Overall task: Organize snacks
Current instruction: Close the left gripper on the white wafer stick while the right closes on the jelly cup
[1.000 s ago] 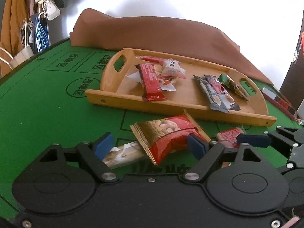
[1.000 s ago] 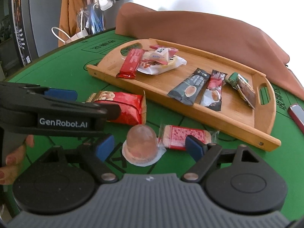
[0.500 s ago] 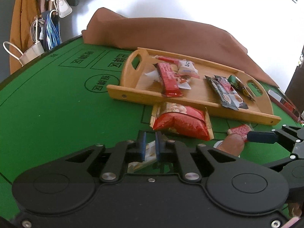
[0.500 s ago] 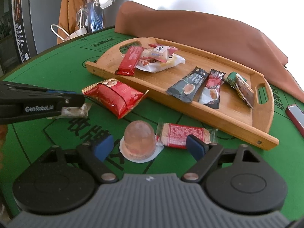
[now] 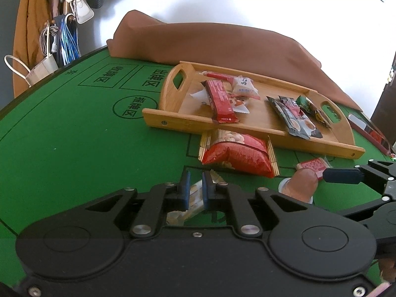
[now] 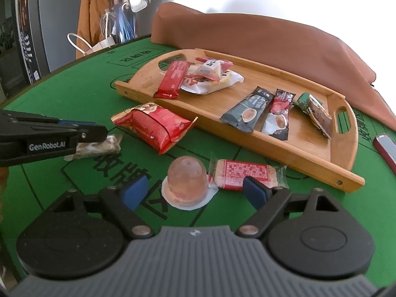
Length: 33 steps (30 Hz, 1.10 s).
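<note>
A pale snack bar is clamped between the pads of the left gripper (jaws nearly together) on the green table. Further right, a jelly cup is straddled by the right gripper, spread apart, untouched.

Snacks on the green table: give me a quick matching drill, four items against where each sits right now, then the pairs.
Items:
1. pale snack bar
2. jelly cup
3. red peanut bag
4. dark coffee sachet

Places:
A. inside the wooden tray
B. on the felt just before the tray's near wall
C. clamped in the left gripper
D. on the felt between the open fingers of the right gripper

Pairs: 1-C, 2-D, 3-B, 4-A
</note>
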### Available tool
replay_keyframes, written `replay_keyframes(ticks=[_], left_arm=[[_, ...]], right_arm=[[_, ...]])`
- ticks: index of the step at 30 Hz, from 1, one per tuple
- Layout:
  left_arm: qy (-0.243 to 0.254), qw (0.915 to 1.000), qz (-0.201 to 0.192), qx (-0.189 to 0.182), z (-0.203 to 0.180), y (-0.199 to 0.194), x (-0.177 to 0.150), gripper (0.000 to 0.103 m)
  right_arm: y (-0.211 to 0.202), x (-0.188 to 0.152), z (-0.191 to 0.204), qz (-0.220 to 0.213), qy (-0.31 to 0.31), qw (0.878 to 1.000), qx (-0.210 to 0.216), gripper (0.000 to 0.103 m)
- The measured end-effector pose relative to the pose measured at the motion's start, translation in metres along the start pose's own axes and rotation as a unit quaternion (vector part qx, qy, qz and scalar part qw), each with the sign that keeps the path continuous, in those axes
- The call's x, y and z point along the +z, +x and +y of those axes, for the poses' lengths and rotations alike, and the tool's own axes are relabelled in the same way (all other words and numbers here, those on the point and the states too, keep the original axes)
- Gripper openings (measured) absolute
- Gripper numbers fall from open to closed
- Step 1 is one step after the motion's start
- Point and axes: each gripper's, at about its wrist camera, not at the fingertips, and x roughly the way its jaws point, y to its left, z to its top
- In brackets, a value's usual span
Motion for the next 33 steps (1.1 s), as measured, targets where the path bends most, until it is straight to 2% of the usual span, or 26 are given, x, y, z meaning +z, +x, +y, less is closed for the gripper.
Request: replay_keyframes(ticks=[11,14,16,18,26,30,33], left_arm=[[0.001,1.0,0.001,-0.001,0.001,-0.002,-0.001,0.01],[0.001,1.0,0.001,-0.001,0.003,-0.004,-0.003,0.01],[0.001,1.0,0.002,-0.003,0.005,-0.007,-0.004,0.01],[0.0,1.0,0.002,-0.004,0.006,-0.009,-0.006,0.01],[0.008,0.9999,0.002,-0.012,0.007,-0.017,-0.009,0.01],[0.018,0.9997,-0.002,-0.015,0.005,-0.017,-0.009,0.012],[0.04,0.9991,-0.004,-0.012,-0.001,-0.017,-0.011,0.024]], right_arm=[[-0.016,0.005,0.011,-0.028,-0.02,0.999,0.005,0.076],[-0.016,0.007,0.014,-0.028,-0.026,0.999,0.012,0.066],[-0.016,0.007,0.018,-0.027,-0.034,0.999,0.011,0.054],[-0.015,0.007,0.021,-0.028,-0.043,0.999,0.007,0.049],[0.001,0.004,0.015,-0.012,-0.028,0.999,0.012,0.049],[0.002,0.001,0.014,-0.013,-0.021,1.0,0.009,0.045],[-0.003,0.001,0.015,-0.014,-0.024,1.0,0.006,0.043]])
